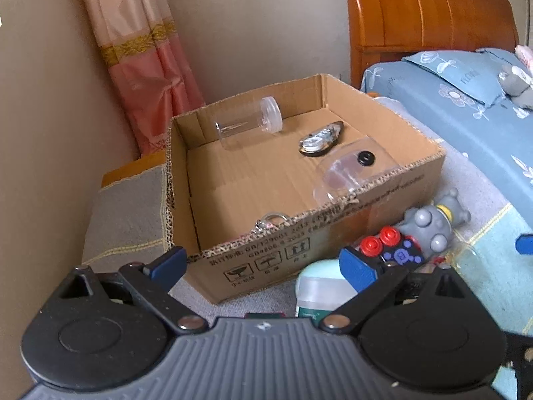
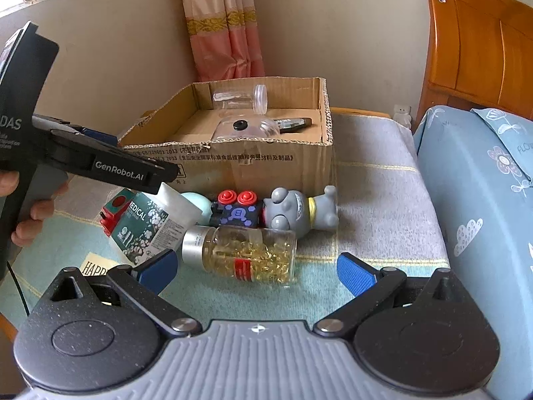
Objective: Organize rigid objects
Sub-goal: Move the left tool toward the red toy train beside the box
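Observation:
An open cardboard box (image 1: 399, 183) holds a clear jar (image 1: 248, 123) on its side, a metallic oval piece (image 1: 321, 140), a clear dome lid (image 1: 353, 170) with a black knob, and a key ring (image 1: 271, 220). My left gripper (image 1: 263, 266) hovers open at the box's near wall, holding nothing. In front of the box lie a grey bear figure (image 2: 299, 211), a black cube toy (image 2: 238, 211) with red buttons, a white medical bottle (image 2: 146, 223) and a capsule jar (image 2: 253, 253). My right gripper (image 2: 256, 268) stands open just short of the capsule jar.
Everything rests on a towel-covered stand (image 2: 376, 180) beside a bed (image 2: 473, 180) with a wooden headboard (image 2: 479, 50). A wall and pink curtain (image 2: 226, 33) lie behind the box. A red block (image 2: 111, 211) lies left of the bottle. A hand (image 2: 30, 213) grips the left tool.

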`<state>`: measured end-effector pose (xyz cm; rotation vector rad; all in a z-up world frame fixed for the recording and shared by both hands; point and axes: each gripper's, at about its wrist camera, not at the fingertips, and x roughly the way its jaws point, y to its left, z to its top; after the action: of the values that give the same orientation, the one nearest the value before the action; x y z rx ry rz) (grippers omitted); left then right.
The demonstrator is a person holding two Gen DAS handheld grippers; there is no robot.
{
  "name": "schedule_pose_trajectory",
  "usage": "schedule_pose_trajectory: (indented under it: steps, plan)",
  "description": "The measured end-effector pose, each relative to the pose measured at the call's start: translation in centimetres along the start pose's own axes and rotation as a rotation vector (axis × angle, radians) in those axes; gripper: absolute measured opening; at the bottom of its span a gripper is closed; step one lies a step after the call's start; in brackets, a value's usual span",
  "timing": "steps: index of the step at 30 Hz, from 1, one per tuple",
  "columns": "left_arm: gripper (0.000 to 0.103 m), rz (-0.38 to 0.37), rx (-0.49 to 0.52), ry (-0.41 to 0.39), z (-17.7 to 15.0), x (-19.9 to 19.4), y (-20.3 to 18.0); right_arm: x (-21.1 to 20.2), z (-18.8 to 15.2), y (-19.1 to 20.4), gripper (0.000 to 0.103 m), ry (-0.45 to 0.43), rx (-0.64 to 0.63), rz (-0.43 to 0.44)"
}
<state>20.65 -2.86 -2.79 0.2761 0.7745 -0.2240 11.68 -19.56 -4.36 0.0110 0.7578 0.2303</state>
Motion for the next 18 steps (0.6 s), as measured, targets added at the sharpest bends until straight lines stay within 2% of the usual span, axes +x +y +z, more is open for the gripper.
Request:
schedule_pose_trajectory:
  steps: [7, 18]
  plan:
    - [0.098, -0.042, 0.070, 0.048, -2.1, -0.6, -1.2, 0.4, 0.0, -0.3, 0.103, 0.003, 0.013, -0.004]
    - [0.098, -0.064, 0.014, 0.042, -4.9, -2.8, -0.3, 1.0, 0.5, -0.1, 0.103, -0.003, 0.007, -0.005]
